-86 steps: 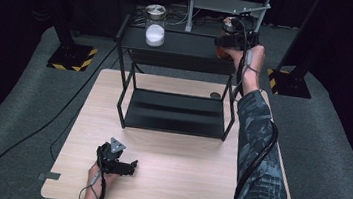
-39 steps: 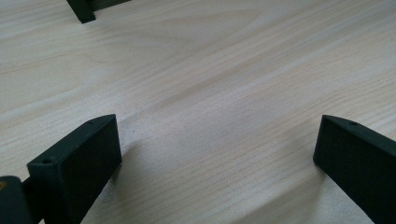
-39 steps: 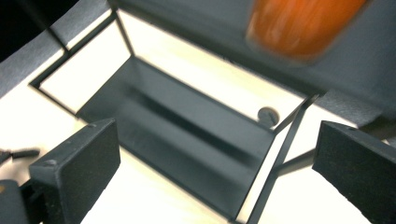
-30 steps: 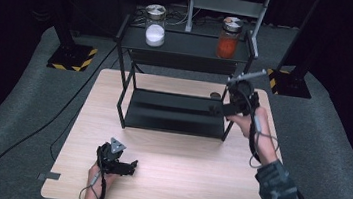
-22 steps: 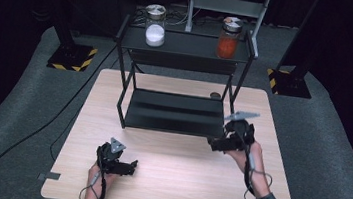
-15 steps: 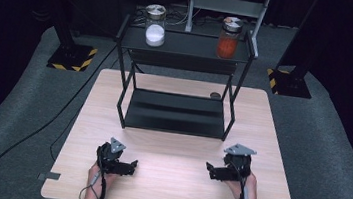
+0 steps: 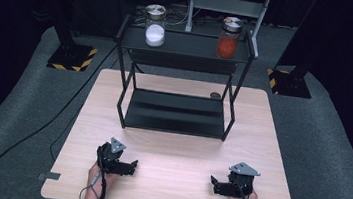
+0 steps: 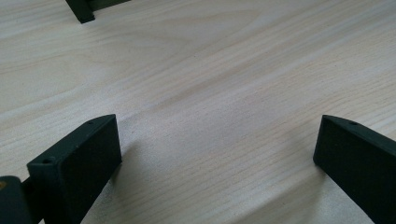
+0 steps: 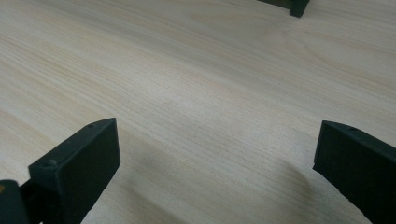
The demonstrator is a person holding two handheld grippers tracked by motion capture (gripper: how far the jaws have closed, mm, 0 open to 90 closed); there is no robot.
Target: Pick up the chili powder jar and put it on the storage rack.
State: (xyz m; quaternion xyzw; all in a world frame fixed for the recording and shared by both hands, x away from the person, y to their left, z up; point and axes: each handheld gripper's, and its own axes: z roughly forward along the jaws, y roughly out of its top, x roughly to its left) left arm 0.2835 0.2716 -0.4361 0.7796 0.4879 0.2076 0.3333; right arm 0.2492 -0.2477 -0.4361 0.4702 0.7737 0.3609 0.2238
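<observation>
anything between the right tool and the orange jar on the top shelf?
Nothing stands on the table between them. The right tool rests open near the front edge; the orange jar sits at the right end of the black rack's top shelf. The rack's front right leg and the shelf's front edge lie roughly on the line, so approach from above.

A glass jar of white powder [image 7: 155, 28] stands upright at the left end of the black rack's top shelf [image 7: 186, 44]. A jar of orange-red contents [image 7: 228, 40] stands upright at the right end, well apart from it (both wear round metal lids).
</observation>
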